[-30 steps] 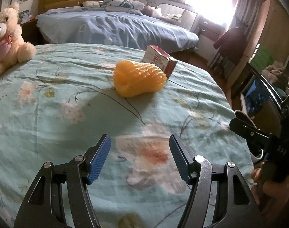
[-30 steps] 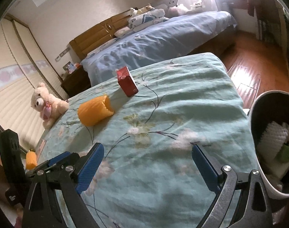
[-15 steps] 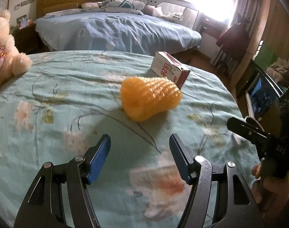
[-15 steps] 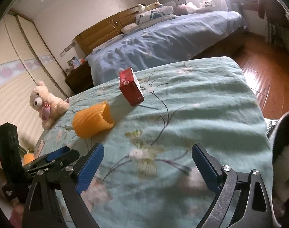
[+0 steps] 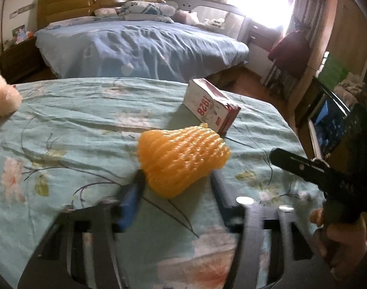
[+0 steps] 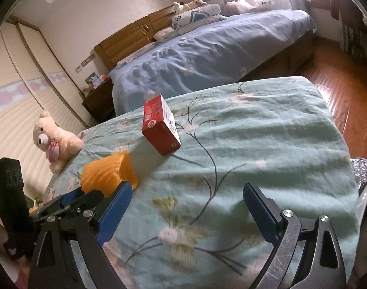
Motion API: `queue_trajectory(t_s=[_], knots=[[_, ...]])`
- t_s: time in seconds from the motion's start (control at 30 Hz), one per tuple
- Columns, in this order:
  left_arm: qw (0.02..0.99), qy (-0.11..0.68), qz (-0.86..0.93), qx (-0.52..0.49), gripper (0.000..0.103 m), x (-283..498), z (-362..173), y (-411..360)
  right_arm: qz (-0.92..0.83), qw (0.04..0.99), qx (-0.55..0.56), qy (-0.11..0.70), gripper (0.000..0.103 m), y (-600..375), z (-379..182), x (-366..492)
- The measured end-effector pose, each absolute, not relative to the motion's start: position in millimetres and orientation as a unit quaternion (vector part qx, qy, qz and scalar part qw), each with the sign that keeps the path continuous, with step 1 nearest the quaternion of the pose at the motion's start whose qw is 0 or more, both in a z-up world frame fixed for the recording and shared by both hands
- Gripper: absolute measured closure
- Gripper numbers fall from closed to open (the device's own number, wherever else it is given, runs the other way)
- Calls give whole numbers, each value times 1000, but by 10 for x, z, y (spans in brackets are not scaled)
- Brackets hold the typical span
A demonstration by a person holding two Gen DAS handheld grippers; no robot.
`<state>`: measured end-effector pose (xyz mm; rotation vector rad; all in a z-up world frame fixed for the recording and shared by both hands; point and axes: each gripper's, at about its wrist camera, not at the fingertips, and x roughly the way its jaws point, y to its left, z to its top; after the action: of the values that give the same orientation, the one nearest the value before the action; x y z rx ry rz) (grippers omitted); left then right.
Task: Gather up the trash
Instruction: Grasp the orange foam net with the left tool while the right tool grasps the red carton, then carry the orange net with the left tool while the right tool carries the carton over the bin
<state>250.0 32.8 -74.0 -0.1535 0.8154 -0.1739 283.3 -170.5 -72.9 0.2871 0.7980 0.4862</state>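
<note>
- The bed (image 6: 268,125), covered in a teal floral sheet, carries everything; a second bed with a blue cover (image 5: 140,48) stands behind it.
- A cream teddy bear (image 6: 54,139) sits at the bed's far-left edge, well apart from the trash.
- The orange foam net sleeve (image 5: 181,159) lies on its side mid-bed, its wide open end toward the box.
- The red-and-white carton (image 5: 211,104) stands tilted just behind the sleeve; whether they touch is unclear.
- The left tongs (image 5: 176,187) are released, motion-blurred, their fingers (image 5: 131,201) flanking the sleeve's narrow end.
- The right tongs (image 6: 184,210) are spread wide and grasp nothing, low over the sheet, well short of the carton.
</note>
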Motion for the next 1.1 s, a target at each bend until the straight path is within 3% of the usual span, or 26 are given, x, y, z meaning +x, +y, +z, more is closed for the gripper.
queue_trajectory(t_s=[0.03, 0.13, 0.47, 0.7, 0.77, 0.8, 1.1], knots=[[910, 400, -87, -73, 74, 2515, -755, 322, 235, 882, 138, 384, 9, -1690, -730, 2853], [910, 399, -85, -70, 83, 2501, -777, 319, 239, 882, 134, 383, 9, -1627, -723, 2906], [914, 384, -39, -128, 86, 2365, -791, 595, 242, 893, 90, 369, 13, -1212, -685, 3189], [914, 382, -35, -135, 86, 2369, -814, 604, 230, 899, 55, 368, 38, -992, -682, 3374], [913, 383, -35, -135, 86, 2379, -830, 601, 225, 897, 52, 376, 54, -967, -708, 3427], [913, 383, -35, -136, 86, 2382, -834, 601, 224, 896, 53, 379, 68, -967, -717, 3443], [914, 380, -45, -138, 86, 2246, -765, 543, 235, 891, 80, 380, 70, -1169, -703, 3085]])
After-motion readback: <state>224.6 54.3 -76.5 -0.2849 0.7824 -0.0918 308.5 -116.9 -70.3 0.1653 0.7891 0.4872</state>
